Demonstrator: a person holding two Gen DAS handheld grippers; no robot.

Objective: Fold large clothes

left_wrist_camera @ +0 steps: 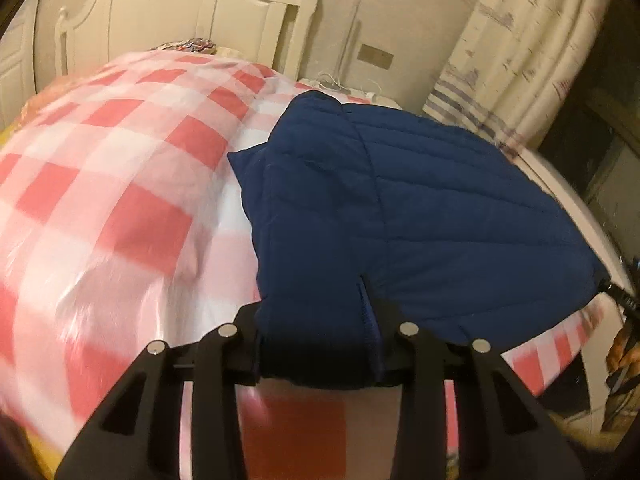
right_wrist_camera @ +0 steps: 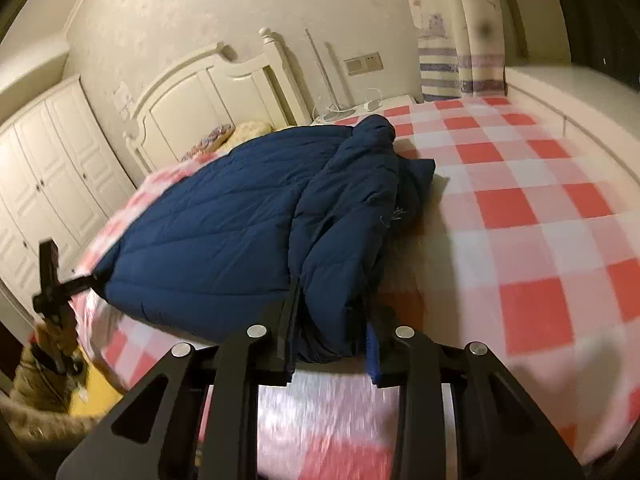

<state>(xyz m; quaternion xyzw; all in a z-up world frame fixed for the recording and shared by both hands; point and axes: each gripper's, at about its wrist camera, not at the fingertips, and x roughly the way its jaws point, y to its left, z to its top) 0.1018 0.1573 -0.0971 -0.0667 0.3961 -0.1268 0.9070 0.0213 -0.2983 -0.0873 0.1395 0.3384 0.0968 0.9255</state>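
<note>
Navy quilted jacket (left_wrist_camera: pixel 420 208) is lying folded on the bed's red-checked cover (left_wrist_camera: pixel 120 168). Left hand-held gripper (left_wrist_camera: pixel 320 344) and right hand-held gripper (right_wrist_camera: pixel 332 340) are each clamping the jacket's near edge.

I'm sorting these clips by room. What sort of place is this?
A bedroom, most likely: a bed with a checked cover, a white headboard and a wardrobe.
</note>
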